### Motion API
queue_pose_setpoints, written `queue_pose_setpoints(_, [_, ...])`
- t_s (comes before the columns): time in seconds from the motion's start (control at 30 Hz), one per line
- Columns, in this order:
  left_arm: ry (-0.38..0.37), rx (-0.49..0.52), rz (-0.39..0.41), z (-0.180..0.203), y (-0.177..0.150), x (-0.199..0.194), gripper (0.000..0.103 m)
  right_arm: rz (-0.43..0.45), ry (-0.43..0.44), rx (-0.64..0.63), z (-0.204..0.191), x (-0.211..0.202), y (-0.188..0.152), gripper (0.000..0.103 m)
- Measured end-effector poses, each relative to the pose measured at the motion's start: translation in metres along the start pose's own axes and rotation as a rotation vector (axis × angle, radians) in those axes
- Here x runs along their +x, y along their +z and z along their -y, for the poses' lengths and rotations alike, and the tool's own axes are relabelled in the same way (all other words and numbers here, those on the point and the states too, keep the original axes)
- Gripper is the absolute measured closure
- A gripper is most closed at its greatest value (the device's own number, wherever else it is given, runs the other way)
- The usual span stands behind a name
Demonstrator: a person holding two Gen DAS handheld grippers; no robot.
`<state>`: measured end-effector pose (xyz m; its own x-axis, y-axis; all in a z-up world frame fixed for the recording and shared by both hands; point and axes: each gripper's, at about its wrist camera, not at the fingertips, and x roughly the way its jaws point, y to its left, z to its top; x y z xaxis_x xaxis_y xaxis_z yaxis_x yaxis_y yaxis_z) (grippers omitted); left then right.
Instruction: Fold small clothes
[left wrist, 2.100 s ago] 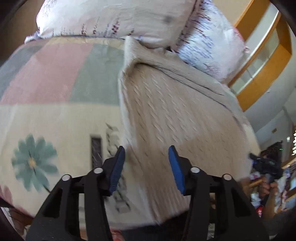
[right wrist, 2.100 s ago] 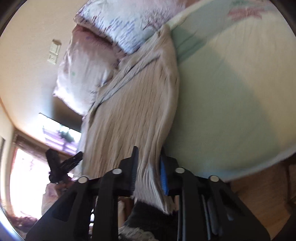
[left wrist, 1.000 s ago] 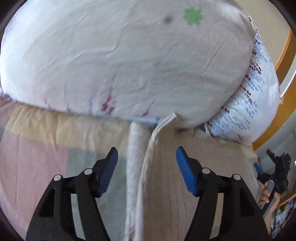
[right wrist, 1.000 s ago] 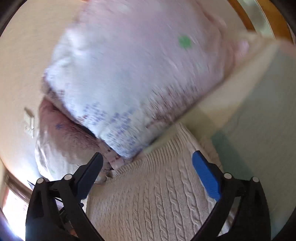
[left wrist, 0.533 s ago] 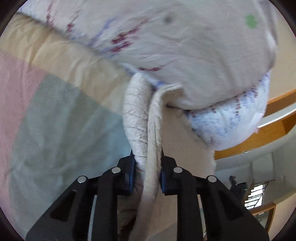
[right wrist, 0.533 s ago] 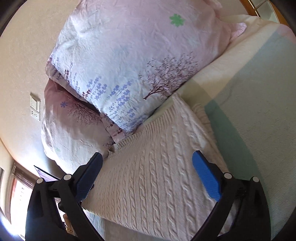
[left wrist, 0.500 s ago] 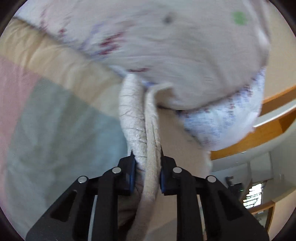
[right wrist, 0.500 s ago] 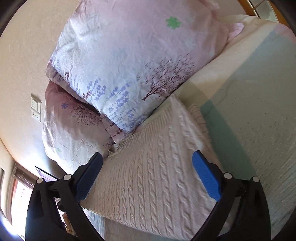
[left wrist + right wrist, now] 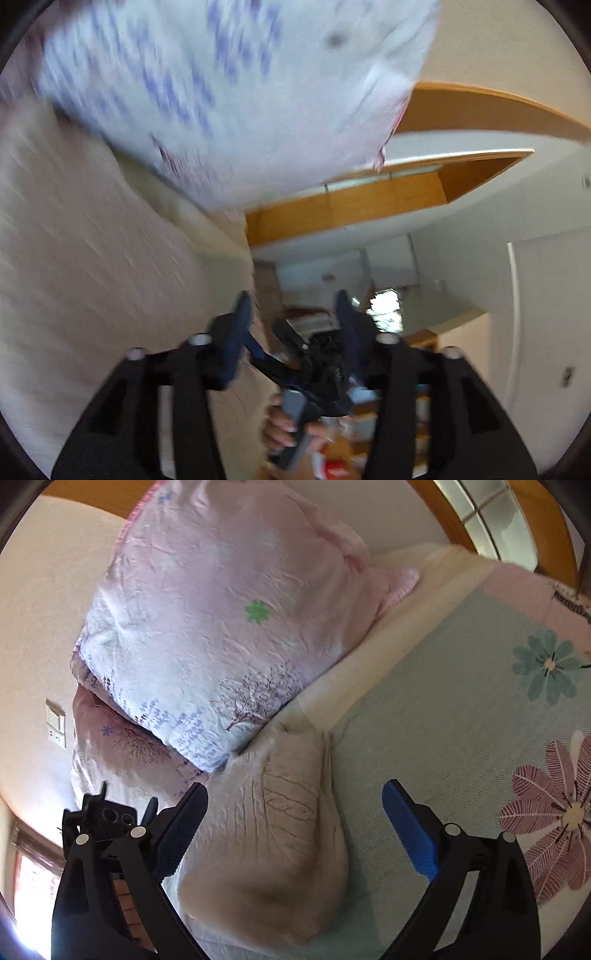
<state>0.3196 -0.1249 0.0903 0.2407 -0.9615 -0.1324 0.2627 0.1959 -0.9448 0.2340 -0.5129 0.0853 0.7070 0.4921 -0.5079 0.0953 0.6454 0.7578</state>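
A cream cable-knit sweater (image 9: 273, 827) lies folded on the bed, its far end against the pillows. My right gripper (image 9: 295, 830) is open and empty, its blue pads either side of the sweater and above it. In the blurred left wrist view the sweater (image 9: 92, 277) fills the left side. My left gripper (image 9: 291, 321) is open and empty, off the sweater's right edge. The right gripper (image 9: 306, 373) and the hand holding it show between the left fingers. The left gripper (image 9: 103, 819) shows at lower left of the right wrist view.
Two floral pillows (image 9: 221, 635) lean against the wall behind the sweater. The pastel flowered bedspread (image 9: 461, 709) spreads to the right. A wooden headboard (image 9: 351, 206) and the room beyond show in the left wrist view.
My left gripper has let go of the sweater's edge, opened and swung away to the right. The sweater is now folded over, shorter. My right gripper stays open and has pulled back.
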Motion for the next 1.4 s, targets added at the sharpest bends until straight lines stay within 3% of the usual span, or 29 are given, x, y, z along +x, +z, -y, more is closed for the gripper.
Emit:
queue_pose_setpoints(0.03, [0.080,0.064,0.078,0.005,0.002,-0.026,0.032,-0.046,0.028,0.004,0.003,0.006,0.004,0.005])
queue_pose_setpoints(0.1, [0.244,0.127,0.156,0.005,0.007,-0.058,0.025,-0.117,0.050,0.006,0.006,0.018,0.007,0.005])
queue_pose_setpoints(0.17, [0.375,0.099,0.121,-0.008,0.008,-0.074,0.025,-0.193,0.056,0.005,0.002,0.039,0.008,0.005])
queue_pose_setpoints(0.27, [0.514,0.067,0.017,-0.029,0.000,-0.062,0.025,-0.280,0.018,-0.027,-0.007,0.067,0.004,0.009])
queue_pose_setpoints(0.37, [0.538,0.078,-0.065,-0.039,-0.009,-0.038,0.025,-0.322,0.015,-0.055,-0.014,0.082,-0.002,0.013])
queue_pose_setpoints(0.4, [0.535,0.081,-0.087,-0.041,-0.011,-0.029,0.025,-0.336,0.016,-0.064,-0.015,0.085,-0.002,0.022])
queue_pose_setpoints(0.43, [0.530,0.085,-0.105,-0.044,-0.013,-0.022,0.025,-0.354,0.024,-0.065,-0.015,0.089,-0.004,0.047])
queue_pose_setpoints(0.47, [0.523,0.102,-0.097,-0.042,-0.016,-0.017,0.025,-0.379,0.044,-0.047,-0.013,0.094,-0.006,0.054])
queue_pose_setpoints(0.53, [0.558,0.148,-0.082,-0.038,-0.020,-0.003,0.039,-0.371,0.103,0.001,-0.009,0.096,-0.011,0.063])
queue_pose_setpoints(0.6, [0.517,0.145,-0.080,-0.040,-0.016,0.001,0.062,-0.347,0.126,-0.018,-0.017,0.088,-0.016,0.065])
queue_pose_setpoints(0.63, [0.476,0.145,-0.096,-0.037,-0.014,-0.011,0.064,-0.344,0.157,-0.040,-0.027,0.083,-0.021,0.067])
queue_pose_setpoints(0.7, [0.462,0.199,-0.101,-0.027,-0.023,-0.041,0.065,-0.378,0.229,-0.072,-0.046,0.083,-0.030,0.068])
queue_pose_setpoints(0.8, [0.533,0.314,-0.042,-0.004,-0.038,-0.099,0.064,-0.463,0.277,-0.207,-0.093,0.100,-0.061,0.069])
queue_pose_setpoints(0.87, [0.659,0.362,0.005,-0.001,-0.044,-0.131,0.058,-0.505,0.254,-0.301,-0.120,0.126,-0.085,0.068])
queue_pose_setpoints(0.93, [0.819,0.377,0.027,-0.009,-0.046,-0.145,0.051,-0.528,0.141,-0.382,-0.136,0.155,-0.105,0.058])
queue_pose_setpoints(1.0, [0.854,0.365,0.063,-0.011,-0.048,-0.158,0.046,-0.497,0.121,-0.359,-0.138,0.158,-0.109,0.053])
queue_pose_setpoints(1.07, [0.885,0.438,0.122,0.007,-0.059,-0.167,0.040,-0.441,0.142,-0.308,-0.133,0.136,-0.104,0.048])
queue_pose_setpoints(1.13, [0.929,0.504,0.169,0.018,-0.074,-0.184,0.032,-0.357,0.145,-0.300,-0.128,0.114,-0.097,0.036])
queue_pose_setpoints(1.17, [0.930,0.530,0.194,0.025,-0.082,-0.187,0.030,-0.348,0.152,-0.289,-0.127,0.110,-0.096,0.036])
queue_pose_setpoints(1.2, [0.923,0.534,0.203,0.027,-0.089,-0.196,0.029,-0.370,0.168,-0.278,-0.122,0.109,-0.096,0.039])
queue_pose_setpoints(1.23, [0.910,0.530,0.208,0.029,-0.096,-0.202,0.028,-0.418,0.192,-0.280,-0.122,0.114,-0.102,0.081])
queue_pose_setpoints(1.27, [0.895,0.521,0.211,0.032,-0.103,-0.206,0.028,-0.433,0.154,-0.315,-0.122,0.116,-0.104,0.090])
queue_pose_setpoints(1.33, [0.887,0.511,0.217,0.037,-0.119,-0.212,0.028,-0.380,0.028,-0.376,-0.121,0.120,-0.107,0.093])
queue_pose_setpoints(1.4, [0.900,0.515,0.224,0.038,-0.136,-0.210,0.028,-0.349,0.001,-0.327,-0.116,0.121,-0.099,0.094])
